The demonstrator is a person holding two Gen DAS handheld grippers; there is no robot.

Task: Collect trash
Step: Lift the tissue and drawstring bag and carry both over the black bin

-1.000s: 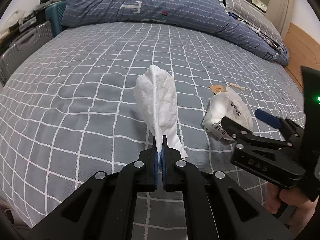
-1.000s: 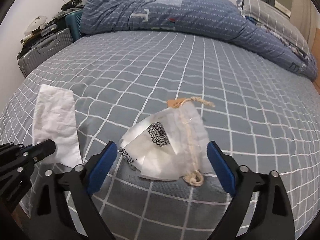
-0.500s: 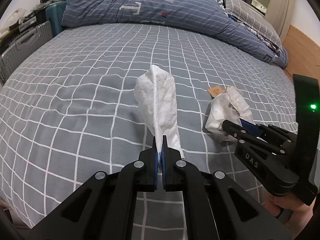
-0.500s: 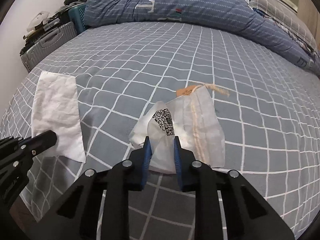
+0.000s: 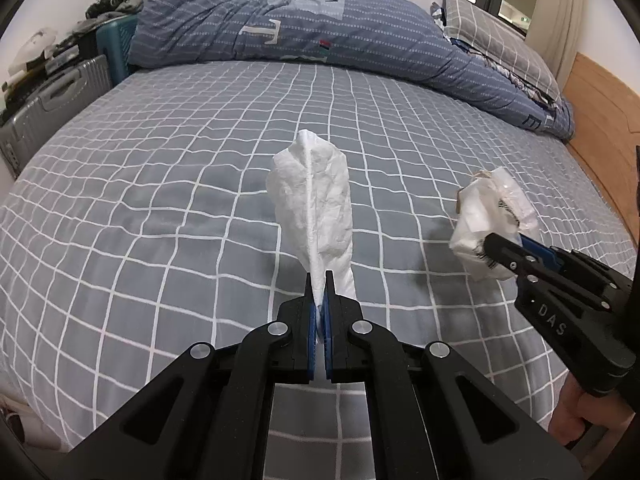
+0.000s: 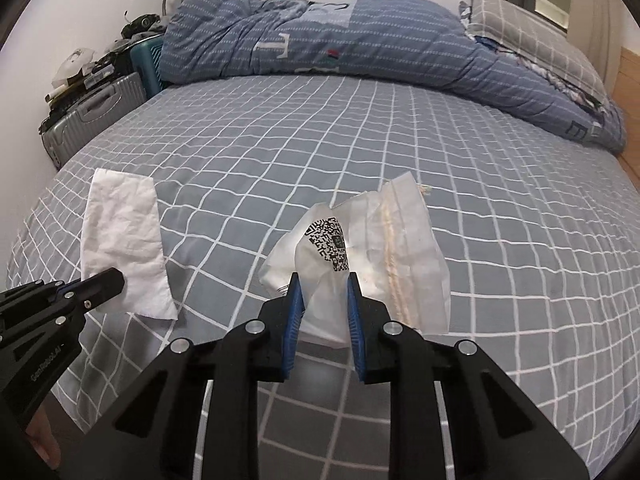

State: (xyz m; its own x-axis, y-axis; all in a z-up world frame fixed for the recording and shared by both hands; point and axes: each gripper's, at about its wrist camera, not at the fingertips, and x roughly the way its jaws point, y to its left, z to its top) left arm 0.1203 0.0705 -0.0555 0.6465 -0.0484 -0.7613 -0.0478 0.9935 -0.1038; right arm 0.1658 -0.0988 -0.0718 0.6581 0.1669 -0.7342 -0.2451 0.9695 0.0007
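A crumpled white paper tissue stands pinched at its lower end between the blue-padded black fingers of the left gripper, whose jaws are pressed together on it; the tissue rises clear above the grey bedsheet with a white grid pattern, and from the right wrist view it shows as a flat white sheet at the left. To its right, a translucent white plastic pouch with a printed QR label and a beige drawstring is clamped at its near edge by the right gripper, whose jaws have just been closing and now squeeze the bunched plastic between them. In the left wrist view the pouch hangs at that gripper's tip, lifted off the sheet. Beyond both lies a rumpled blue striped duvet across the far side of the bed, with a grey checked pillow at its right. A silver hard-shell suitcase and a teal one stand by the wall to the left.
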